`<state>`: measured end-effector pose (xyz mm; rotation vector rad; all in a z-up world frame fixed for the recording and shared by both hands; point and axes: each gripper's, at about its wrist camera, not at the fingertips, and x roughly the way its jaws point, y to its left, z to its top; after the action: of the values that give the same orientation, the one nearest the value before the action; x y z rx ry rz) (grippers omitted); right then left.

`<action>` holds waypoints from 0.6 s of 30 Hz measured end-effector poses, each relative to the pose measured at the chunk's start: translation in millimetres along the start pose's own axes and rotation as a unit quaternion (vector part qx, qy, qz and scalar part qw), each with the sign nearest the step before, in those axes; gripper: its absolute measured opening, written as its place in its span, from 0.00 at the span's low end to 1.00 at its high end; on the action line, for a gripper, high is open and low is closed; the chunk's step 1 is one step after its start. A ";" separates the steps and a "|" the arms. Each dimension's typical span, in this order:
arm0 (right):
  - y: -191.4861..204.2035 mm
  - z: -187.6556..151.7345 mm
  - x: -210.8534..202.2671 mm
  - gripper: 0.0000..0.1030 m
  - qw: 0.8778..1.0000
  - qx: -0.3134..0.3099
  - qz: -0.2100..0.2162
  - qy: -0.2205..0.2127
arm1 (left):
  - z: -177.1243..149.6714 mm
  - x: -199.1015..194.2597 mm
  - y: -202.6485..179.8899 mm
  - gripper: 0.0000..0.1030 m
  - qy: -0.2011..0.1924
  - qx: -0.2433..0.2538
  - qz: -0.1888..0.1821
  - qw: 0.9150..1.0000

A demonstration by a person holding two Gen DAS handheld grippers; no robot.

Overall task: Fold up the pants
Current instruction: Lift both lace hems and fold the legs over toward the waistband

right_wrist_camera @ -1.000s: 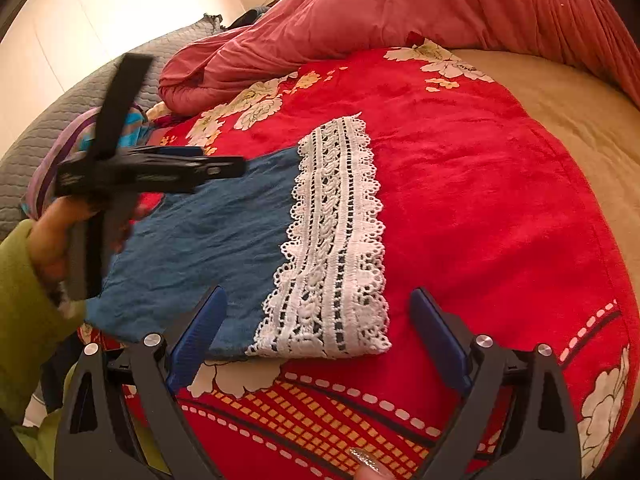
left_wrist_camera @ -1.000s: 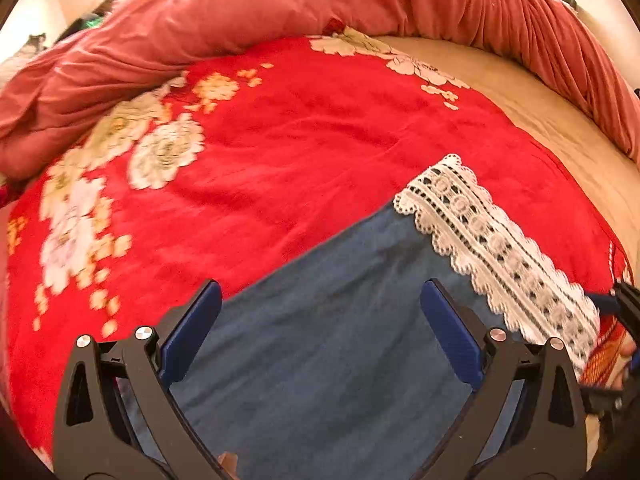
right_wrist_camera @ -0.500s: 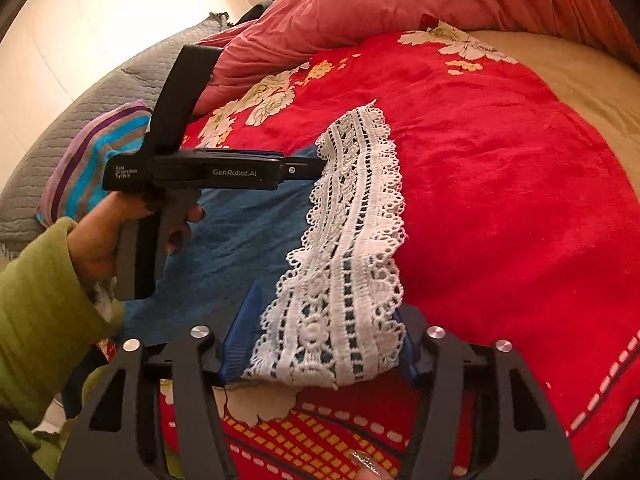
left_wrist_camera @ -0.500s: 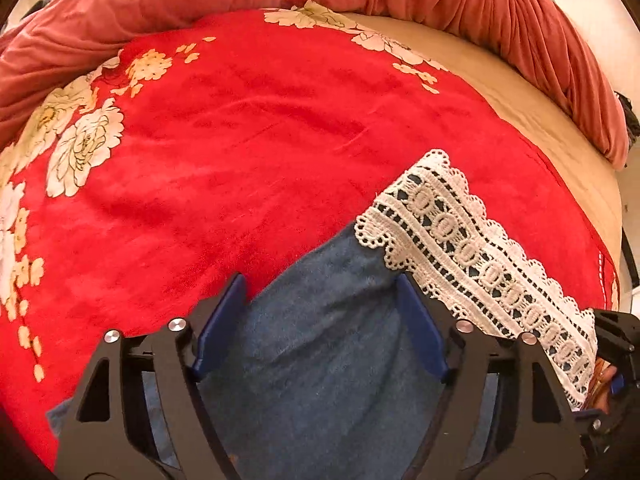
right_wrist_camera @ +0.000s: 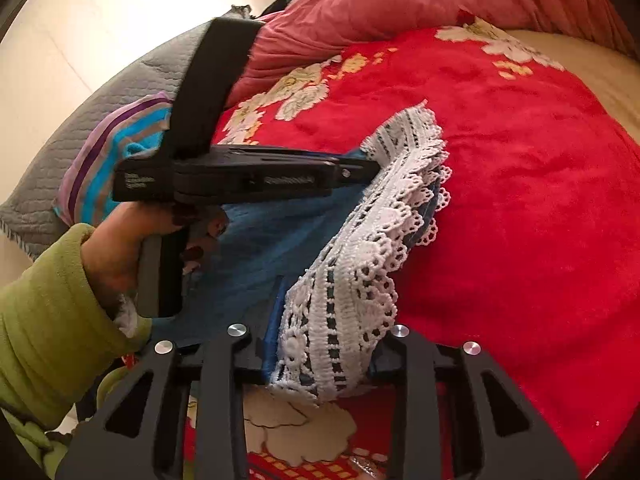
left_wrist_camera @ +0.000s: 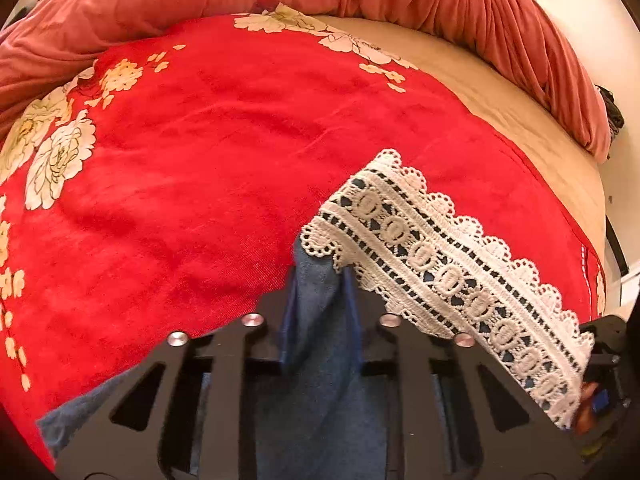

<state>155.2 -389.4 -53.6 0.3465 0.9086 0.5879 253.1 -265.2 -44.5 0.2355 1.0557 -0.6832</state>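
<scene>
Pants (left_wrist_camera: 320, 360), one pair, blue with white lace hem (right_wrist_camera: 352, 272), laid on one red floral blanket (left_wrist_camera: 200, 168). Two grippers counted: left gripper (left_wrist_camera: 320, 280) closing on blue cloth; right gripper (right_wrist_camera: 324, 344) closing on lace corner. Blanket beyond hem lies open.

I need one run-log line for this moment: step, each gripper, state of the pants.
step: gripping hem | left gripper: closing on blue cloth | right gripper: closing on lace trim | pants: hem bunched, on red blanket
</scene>
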 end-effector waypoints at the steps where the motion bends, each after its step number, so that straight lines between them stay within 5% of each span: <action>1: 4.4 1.6 -1.8 0.28 1.000 -0.006 -0.001 0.000 | -1.1 -1.5 1.8 0.07 -0.003 -0.001 -0.004 1.000; 9: 44.8 13.6 -13.0 0.28 0.998 -0.064 0.009 -0.011 | -15.8 -51.3 36.8 0.05 -0.088 -0.073 -0.073 0.991; 18: 114.1 23.1 4.8 0.28 0.989 -0.142 0.036 0.005 | -55.6 -104.6 80.3 0.05 -0.139 -0.132 -0.073 0.979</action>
<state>138.9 -297.0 15.6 0.1195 0.8112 0.7757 230.3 -133.8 7.1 -0.1662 0.8868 -0.6778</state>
